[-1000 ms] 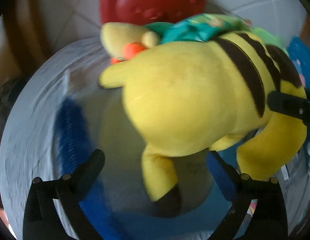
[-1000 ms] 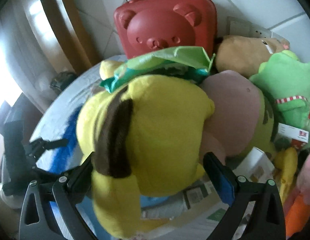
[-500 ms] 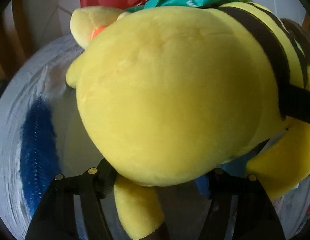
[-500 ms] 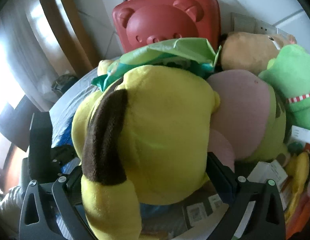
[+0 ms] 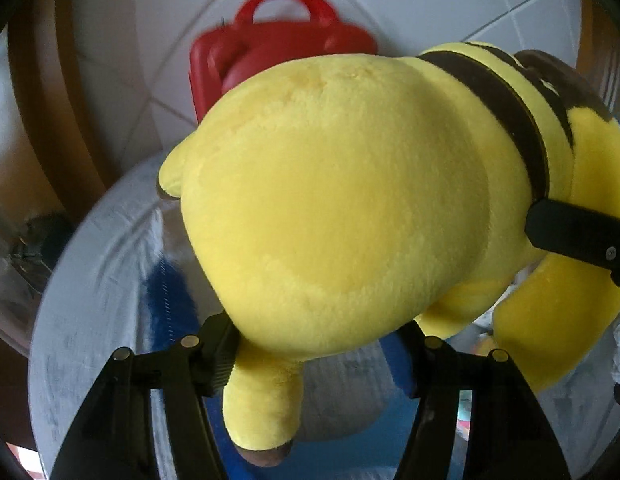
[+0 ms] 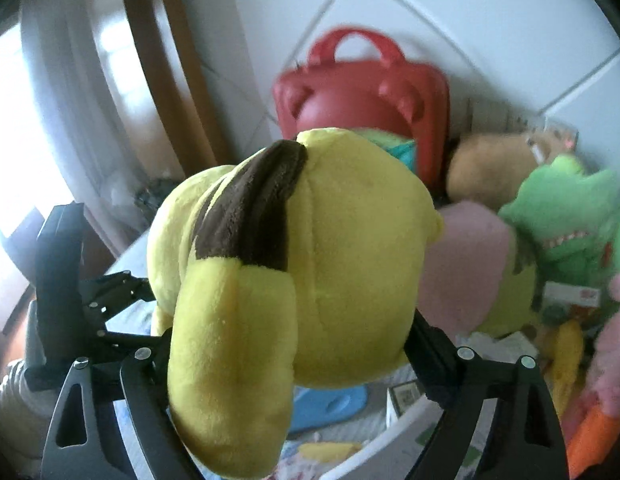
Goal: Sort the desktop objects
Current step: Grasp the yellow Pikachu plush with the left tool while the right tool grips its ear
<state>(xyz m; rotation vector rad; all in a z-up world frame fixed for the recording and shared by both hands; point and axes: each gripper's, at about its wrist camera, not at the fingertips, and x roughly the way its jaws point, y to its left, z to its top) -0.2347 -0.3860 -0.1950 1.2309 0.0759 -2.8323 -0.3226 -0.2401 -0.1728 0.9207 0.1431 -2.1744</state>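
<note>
You held the yellow plush toy aloft over the round table, red case at twelve o'clock; both the left gripper and the right gripper had just been closing and squeezed its soft, light body, best gripped at the bulky torso.

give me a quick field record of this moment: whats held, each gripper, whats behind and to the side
held: yellow plush toy, gripped from two sides
left gripper: closed on the plush's lower body, one leg hanging between the fingers; jaws have just been closing
right gripper: clamped on the plush near its brown-tipped part; jaws have just been closing
behind: red bear-face case against the tiled wall
right side: green plush, pink plush, tan plush
below: white round table
</note>
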